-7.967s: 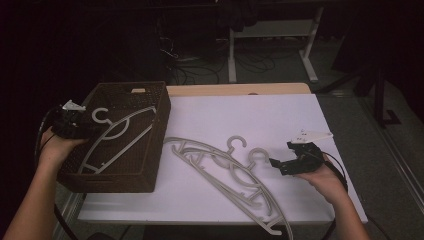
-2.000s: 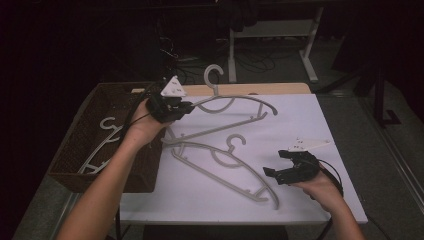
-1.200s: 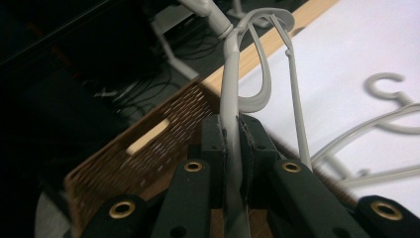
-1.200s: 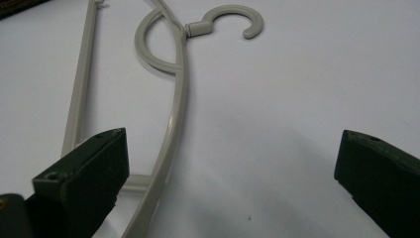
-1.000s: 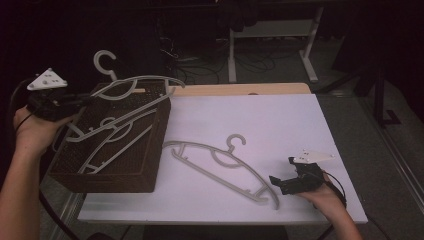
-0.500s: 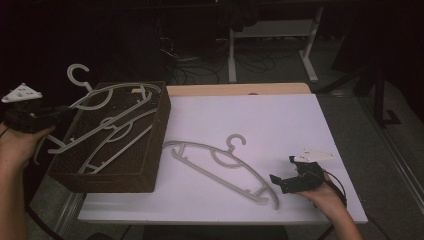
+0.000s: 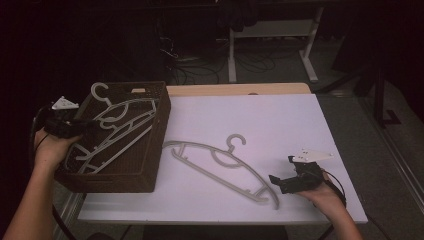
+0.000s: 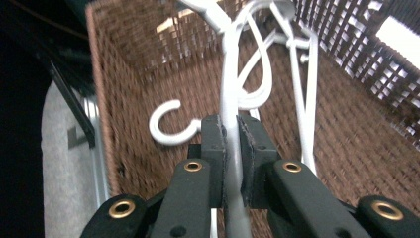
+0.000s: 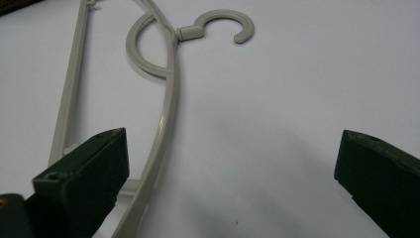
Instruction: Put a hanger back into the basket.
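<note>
**Hanger going into the basket**

Our left tongs (image 8: 232, 148) are clamped on the arm of a white hanger (image 7: 117, 131), holding it tilted over the wicker basket (image 7: 150, 172) so that it can settle onto the hangers already inside. Our right tongs (image 9: 230, 173) gape wide, resting on the bench (image 7: 280, 120) beside the last hanger (image 9: 166, 129), probably ready to grip it next.

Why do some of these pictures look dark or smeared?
High view: the room behind is dark, while the white tabletop is lit. Left gripper view: the wicker basket is smeared by motion blur, with glare on the held hanger. Right gripper view: evenly lit, with a soft shadow near the bottom.
</note>
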